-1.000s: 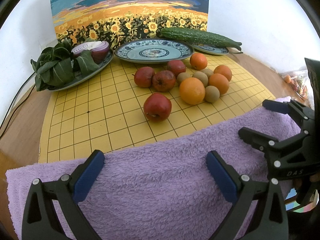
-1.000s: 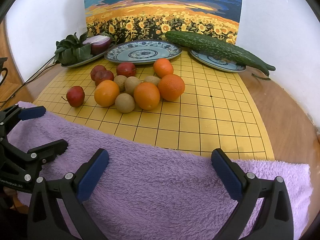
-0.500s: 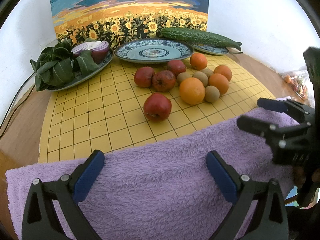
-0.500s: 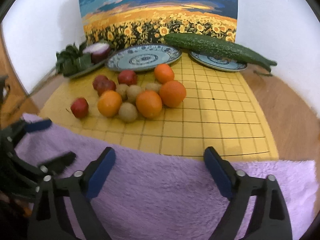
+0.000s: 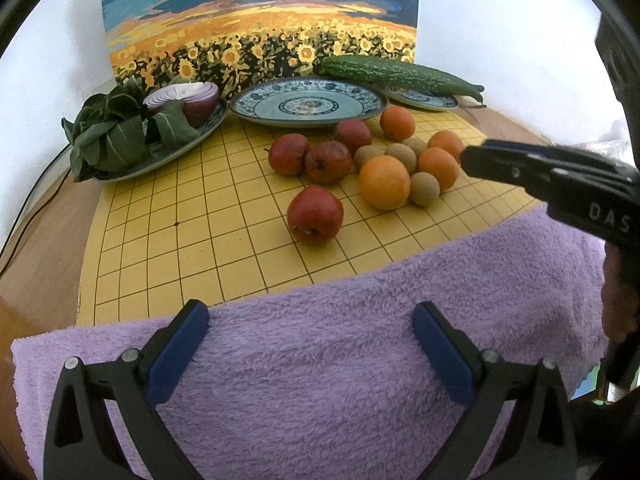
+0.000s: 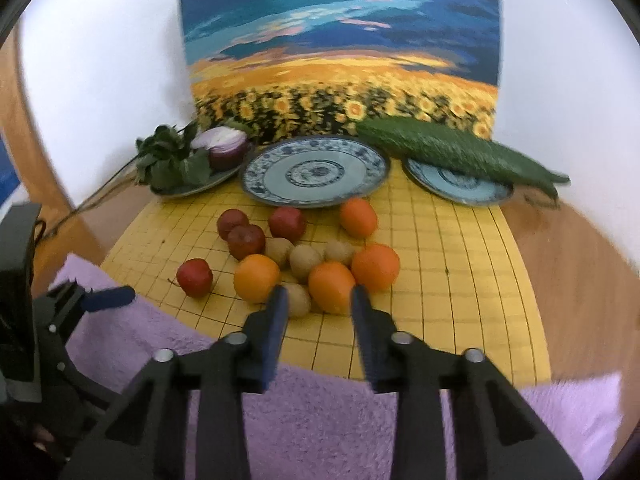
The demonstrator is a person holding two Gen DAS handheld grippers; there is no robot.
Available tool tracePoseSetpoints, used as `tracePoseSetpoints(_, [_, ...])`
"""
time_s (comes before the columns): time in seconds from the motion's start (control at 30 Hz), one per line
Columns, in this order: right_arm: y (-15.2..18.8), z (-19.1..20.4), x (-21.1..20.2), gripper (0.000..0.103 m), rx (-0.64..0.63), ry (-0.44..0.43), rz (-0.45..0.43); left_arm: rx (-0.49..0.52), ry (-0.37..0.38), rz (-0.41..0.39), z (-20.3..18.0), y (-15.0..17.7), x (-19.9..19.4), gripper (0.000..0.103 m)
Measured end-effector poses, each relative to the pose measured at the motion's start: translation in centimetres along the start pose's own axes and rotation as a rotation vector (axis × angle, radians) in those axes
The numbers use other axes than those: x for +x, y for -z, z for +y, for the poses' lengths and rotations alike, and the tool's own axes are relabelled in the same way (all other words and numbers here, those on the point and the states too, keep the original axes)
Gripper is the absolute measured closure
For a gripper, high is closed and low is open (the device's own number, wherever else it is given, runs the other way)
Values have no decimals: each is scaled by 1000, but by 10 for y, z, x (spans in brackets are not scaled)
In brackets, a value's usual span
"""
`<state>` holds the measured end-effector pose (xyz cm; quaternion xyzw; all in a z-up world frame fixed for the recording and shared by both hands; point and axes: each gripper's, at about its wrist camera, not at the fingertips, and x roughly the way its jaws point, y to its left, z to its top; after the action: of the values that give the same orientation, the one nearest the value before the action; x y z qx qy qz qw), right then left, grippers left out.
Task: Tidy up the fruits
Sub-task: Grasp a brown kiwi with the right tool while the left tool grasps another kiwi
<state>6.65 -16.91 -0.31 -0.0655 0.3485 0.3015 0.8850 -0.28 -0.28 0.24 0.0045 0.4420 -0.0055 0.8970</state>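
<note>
The left claw (image 5: 310,334) hangs over the purple towel (image 5: 340,360) with its two blue pads spread wide and nothing between them; the right claw (image 6: 316,312) is up in the air past the towel's far edge, over the yellow board (image 6: 460,280), and its jaws are closing, with only a narrow gap left and nothing pinched in it; the fruit seen through that gap lies on the board behind the tips.

The fruit sits in a bunch in the middle of the board; one red apple (image 5: 315,215) lies alone, nearest the towel; three more apples (image 5: 326,162) sit close together behind it; the big orange (image 5: 384,182) is just beside them, with three more oranges (image 5: 439,168) to its right and back; small brown kiwis (image 5: 424,188) are tucked in among the oranges, touching them.

At the back stand three plates in a row; the middle plate (image 5: 308,101) is blue and white with no food on it; the left plate (image 5: 176,151) holds green leaves (image 5: 108,136) and half a red onion (image 5: 192,98); the right plate (image 6: 460,186) has a long bumpy green gourd (image 6: 452,150) lying across it; a sunflower picture (image 5: 260,20) leans on the white wall behind the plates.
</note>
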Motion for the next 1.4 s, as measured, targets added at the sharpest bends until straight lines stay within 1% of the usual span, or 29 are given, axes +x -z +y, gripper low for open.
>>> tracePoseSetpoints(0.07, [-2,1,5,71,-32,-30,-4,0,0,0,0,0,0,0])
tracePoseSetpoints(0.2, [-4,2,24,71,-83,-115,29,-1,0,1,-1,-1,0,0])
tracePoseSetpoints(0.23, [-4,5,25,71,-113,-128,11,-2,1,1,-1,-1,0,0])
tracePoseSetpoints(0.33, [-4,16,33,71,-208,-138,25,-2,1,1,-1,-1,1,0])
tracePoseSetpoints(0.4, [-2,20,37,71,-237,-150,34,-1,1,1,-1,-1,1,0])
tracePoseSetpoints(0.47, [-2,18,38,71,-229,-157,37,-3,0,1,-1,-1,1,0])
tracePoseSetpoints(0.6, [-3,5,40,71,-192,-223,56,-3,-1,2,-1,-1,1,0])
tracePoseSetpoints(0.63, [-3,3,42,71,-197,-227,73,-4,-3,4,-2,-1,1,0])
tracePoseSetpoints(0.7, [3,1,50,74,-206,-227,165,-9,-14,15,-2,-3,1,0])
tracePoseSetpoints(0.73, [5,-1,46,74,-208,-223,137,-20,-16,20,-2,-4,0,1])
tracePoseSetpoints(0.8, [3,-4,48,78,-199,-219,148,-60,0,34,0,-9,-4,10])
tracePoseSetpoints(0.83, [1,-6,49,78,-190,-231,151,-96,41,33,4,-15,-8,19])
tracePoseSetpoints(0.87, [-1,-9,50,78,-182,-248,156,-131,80,23,6,-22,-14,24])
tracePoseSetpoints(0.9, [-1,-12,50,78,-172,-262,156,-151,90,6,7,-27,-18,24])
tracePoseSetpoints(0.93, [-1,-15,49,78,-159,-276,155,-162,78,-23,7,-36,-24,24])
tracePoseSetpoints(1.0, [0,-21,46,78,-137,-304,146,-133,43,-72,0,-56,-33,25])
tracePoseSetpoints(1.03, [-1,-26,42,78,-126,-324,135,-120,41,-84,-3,-65,-34,28])
tracePoseSetpoints(1.1, [-2,-32,37,78,-113,-362,123,-101,73,-98,-9,-84,-32,47])
tracePoseSetpoints(1.13, [-2,-34,34,78,-107,-380,120,-96,88,-95,-11,-92,-28,66])
tracePoseSetpoints(1.17, [-2,-35,31,78,-104,-388,111,-92,97,-86,-14,-98,-23,76])
tracePoseSetpoints(1.27, [-4,-38,21,78,-107,-385,77,-49,138,-69,-23,-115,-7,79])
tracePoseSetpoints(1.4, [-6,-49,10,78,-90,-372,36,38,180,-11,-39,-124,14,79])
